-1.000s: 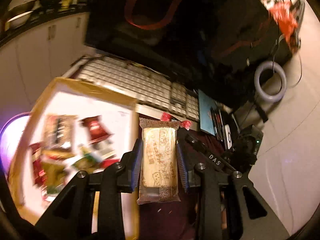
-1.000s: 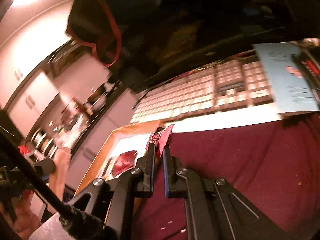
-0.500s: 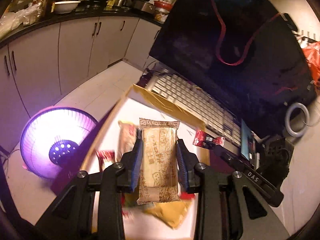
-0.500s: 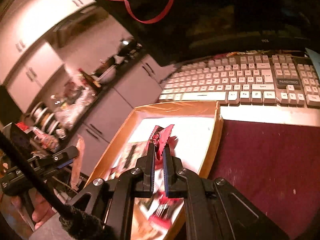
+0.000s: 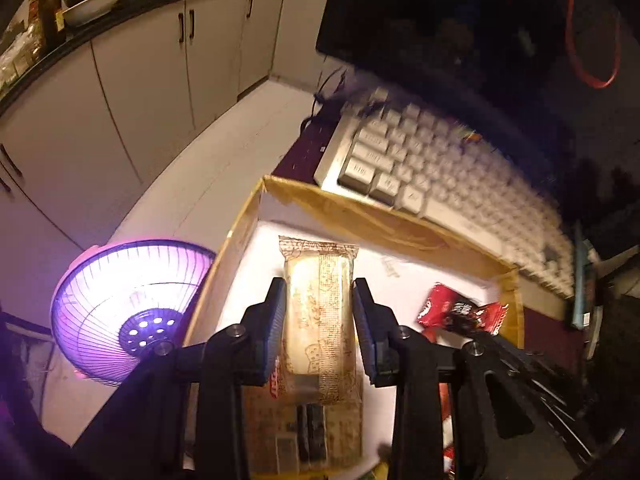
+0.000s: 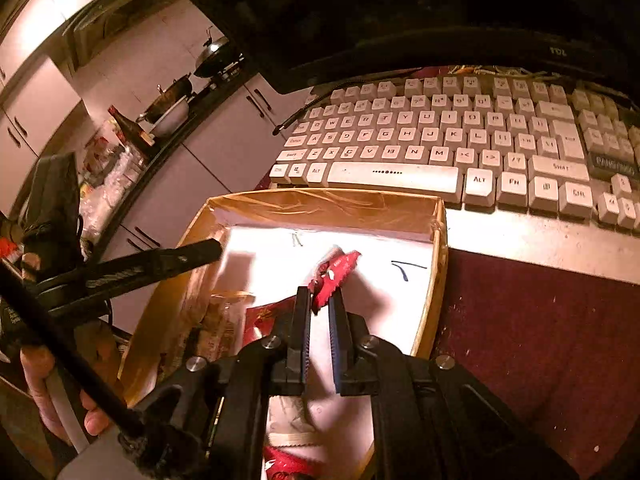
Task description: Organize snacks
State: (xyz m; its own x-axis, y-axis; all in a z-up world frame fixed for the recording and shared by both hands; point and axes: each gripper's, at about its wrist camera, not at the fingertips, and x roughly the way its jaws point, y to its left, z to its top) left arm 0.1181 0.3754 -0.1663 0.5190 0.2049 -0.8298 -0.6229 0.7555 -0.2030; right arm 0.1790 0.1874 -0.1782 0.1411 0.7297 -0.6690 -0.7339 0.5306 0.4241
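Observation:
My left gripper [image 5: 320, 286] is shut on a long beige wrapped biscuit pack [image 5: 320, 312] and holds it over the far left corner of a cardboard box [image 5: 384, 220]. My right gripper [image 6: 320, 296] is shut on a small red candy wrapper [image 6: 334, 272] and holds it over the same box [image 6: 332, 202], above its white floor. The red candy [image 5: 460, 312] also shows in the left wrist view. Other snack packs [image 6: 264, 316] lie in the box under and behind the grippers.
A white keyboard [image 6: 440, 140] lies just beyond the box, under a dark monitor [image 6: 400, 12]. A maroon mat [image 6: 540, 340] covers the table right of the box. A glowing purple heater [image 5: 128, 308] stands on the floor to the left. Kitchen cabinets [image 5: 140, 72] lie beyond.
Both grippers have moved left from over the maroon mat to over the box and lower toward it, each still holding its snack.

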